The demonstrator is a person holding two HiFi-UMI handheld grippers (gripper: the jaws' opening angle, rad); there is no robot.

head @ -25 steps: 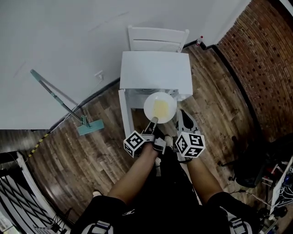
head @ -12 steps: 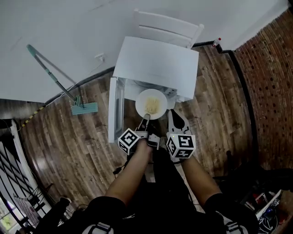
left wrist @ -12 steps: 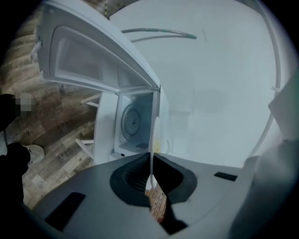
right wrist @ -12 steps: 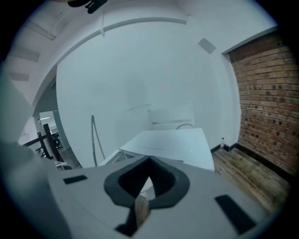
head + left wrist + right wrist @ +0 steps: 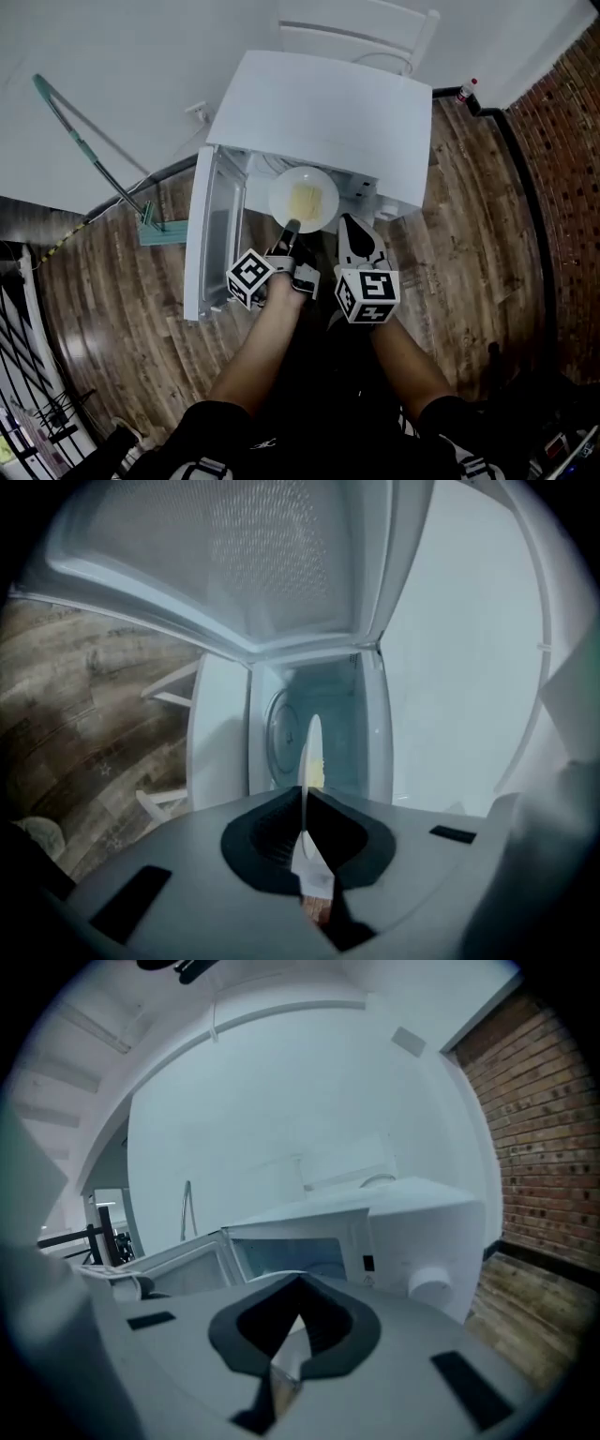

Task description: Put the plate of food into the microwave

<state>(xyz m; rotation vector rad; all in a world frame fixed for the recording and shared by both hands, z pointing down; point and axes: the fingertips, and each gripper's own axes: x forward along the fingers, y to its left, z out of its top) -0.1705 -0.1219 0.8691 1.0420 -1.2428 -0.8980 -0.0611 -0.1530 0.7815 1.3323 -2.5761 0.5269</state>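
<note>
Count: 1 white boxy microwave (image 5: 319,112), 1 round white plate (image 5: 281,192) carrying 1 heap of pale yellow food (image 5: 306,201), and 2 hand-held grippers.

The left gripper (image 5: 290,228) pinches the near rim of the plate. In the left gripper view its jaws are pressed onto the thin plate edge (image 5: 313,752), which runs straight up from the left gripper (image 5: 304,832). The right gripper (image 5: 349,221) sits just right of the plate, apart from it. In the right gripper view the jaws of the right gripper (image 5: 291,1330) are pressed together with nothing between them.

Plate position: centre of the head view, held in the air at the mouth of the cavity, level with the microwave's front edge. Whether the far rim has crossed that edge cannot be told. In the left gripper view the round glass turntable (image 5: 281,733) shows beyond the plate, with open cavity on both sides of the plate edge.

Edges and room: the white microwave door (image 5: 214,234) stands swung open at centre left of the head view, just beside the left gripper — it bounds movement on that side. The round white control knob (image 5: 431,1288) lies right of the cavity.

Surroundings in the head view:
- 1 white slatted chair (image 5: 356,23) at top, behind the microwave.
- 1 teal-headed mop (image 5: 94,150) at upper left, on the brown plank floor (image 5: 469,234), well apart from the door.
- 1 small red-capped bottle (image 5: 464,92) at upper right, near the red brick wall (image 5: 572,141).
</note>
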